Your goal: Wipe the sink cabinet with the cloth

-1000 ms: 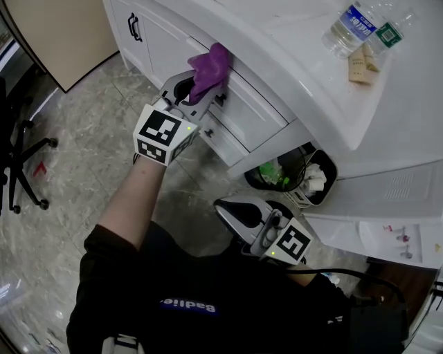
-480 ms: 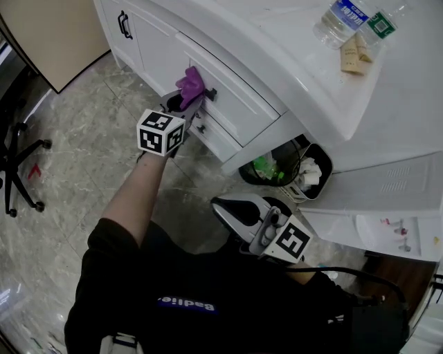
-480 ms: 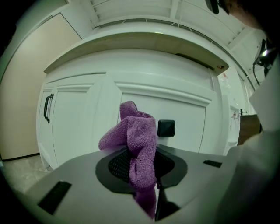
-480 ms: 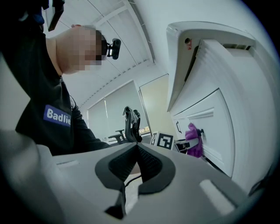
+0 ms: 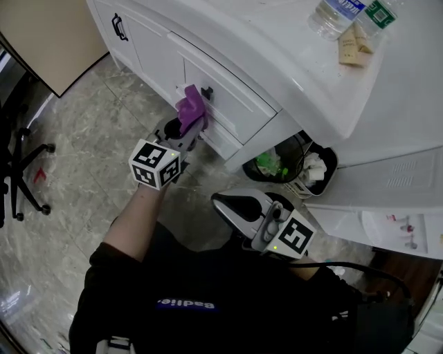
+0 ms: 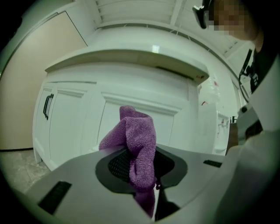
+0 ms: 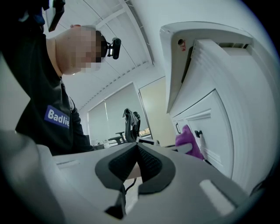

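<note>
A purple cloth (image 5: 190, 108) (image 6: 138, 144) is clamped in my left gripper (image 5: 185, 124) (image 6: 141, 170), which is shut on it. The cloth's free end stands up against the white front of the sink cabinet (image 5: 156, 62) (image 6: 140, 113), beside a small black drawer knob (image 5: 207, 92). From the right gripper view the cloth (image 7: 189, 141) shows as a purple lump next to that knob (image 7: 198, 133). My right gripper (image 5: 239, 207) (image 7: 136, 168) hangs low near the person's body, jaws shut with nothing between them.
The white countertop (image 5: 277, 48) carries a plastic water bottle (image 5: 332, 15) and a small tan packet (image 5: 353, 47). A black bin (image 5: 291, 166) with rubbish stands under the counter's right end. A black door handle (image 5: 119, 26) sits at the cabinet's left. An office chair base (image 5: 21, 173) stands on the marble floor.
My left gripper has slid the cloth downward along the cabinet front, from under the counter edge to beside the drawer knob. The right gripper has barely moved.
</note>
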{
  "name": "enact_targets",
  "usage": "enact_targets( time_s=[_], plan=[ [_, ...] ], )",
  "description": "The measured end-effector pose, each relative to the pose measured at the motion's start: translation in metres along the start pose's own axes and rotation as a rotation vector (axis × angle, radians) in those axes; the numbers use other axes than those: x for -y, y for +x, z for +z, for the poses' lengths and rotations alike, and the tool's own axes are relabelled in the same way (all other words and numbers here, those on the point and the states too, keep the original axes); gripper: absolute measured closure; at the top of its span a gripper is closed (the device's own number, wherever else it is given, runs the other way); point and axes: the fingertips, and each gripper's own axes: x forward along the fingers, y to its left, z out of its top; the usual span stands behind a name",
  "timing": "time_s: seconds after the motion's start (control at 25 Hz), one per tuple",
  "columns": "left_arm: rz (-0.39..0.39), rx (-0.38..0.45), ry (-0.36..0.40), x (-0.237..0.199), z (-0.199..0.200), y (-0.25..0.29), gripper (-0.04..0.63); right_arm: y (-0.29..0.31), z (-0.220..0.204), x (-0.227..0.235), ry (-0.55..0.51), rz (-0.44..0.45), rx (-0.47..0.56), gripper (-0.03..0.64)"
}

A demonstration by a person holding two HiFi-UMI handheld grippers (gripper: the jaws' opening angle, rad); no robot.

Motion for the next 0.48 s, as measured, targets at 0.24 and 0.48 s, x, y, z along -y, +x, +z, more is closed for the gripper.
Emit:
enact_targets(
  time_s=[0.24,0.48],
  plan=[
    [-0.104,0.218,0.106,0.058,0.113,-0.021,0.511,0.003,-0.002,0.001,0.012,0.015,0.010,0.620],
    [-0.116,0.199,0.190,0.059,0.139,0.006,0.511,-0.001,-0.004,0.000,0.017,0.002,0.015,0.620]
  ],
)
